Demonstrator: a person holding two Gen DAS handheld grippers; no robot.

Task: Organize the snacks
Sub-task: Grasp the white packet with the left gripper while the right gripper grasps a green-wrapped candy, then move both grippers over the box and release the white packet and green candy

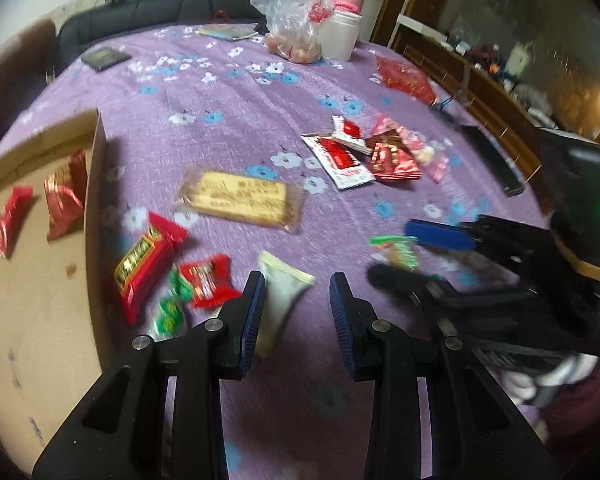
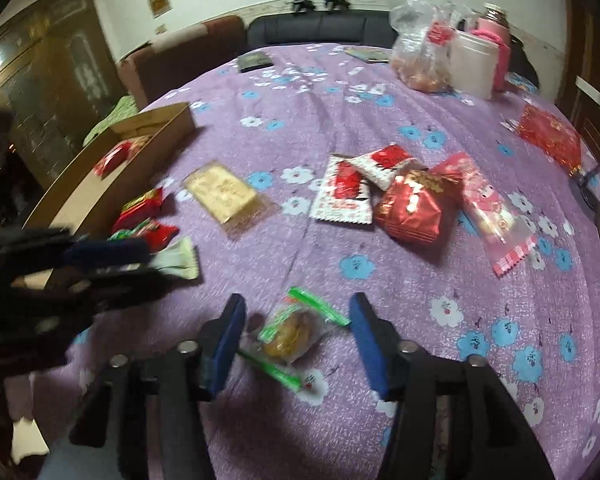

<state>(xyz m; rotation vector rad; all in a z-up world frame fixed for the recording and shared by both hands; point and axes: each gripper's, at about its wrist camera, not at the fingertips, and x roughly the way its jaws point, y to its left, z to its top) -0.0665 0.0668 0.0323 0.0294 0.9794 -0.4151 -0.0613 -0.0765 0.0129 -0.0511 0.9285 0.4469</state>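
Left gripper (image 1: pixel 297 292): jaws narrow and empty, over the surface (image 1: pixel 228 92); a cream packet (image 1: pixel 278 292) lies just under its left finger, not between the pads.
Right gripper (image 2: pixel 296 334): jaws fairly wide, either side of a green-edged snack (image 2: pixel 290 330) that lies on the cloth, pads apart from it.
Box (image 1: pixel 32 280): cardboard, at 9 o'clock in the left view, two red packets (image 1: pixel 40 204) inside.
Near the box: red bar (image 1: pixel 142 268), small red and green sweets (image 1: pixel 204 280), just beside its wall.
Wafer pack (image 1: pixel 242 200): flat, mid-surface.
Pile (image 1: pixel 364 156): red and white packets overlapping, at 2 o'clock from the wafer pack.
Far edge: plastic bag (image 1: pixel 292 16), white jar (image 1: pixel 340 34).
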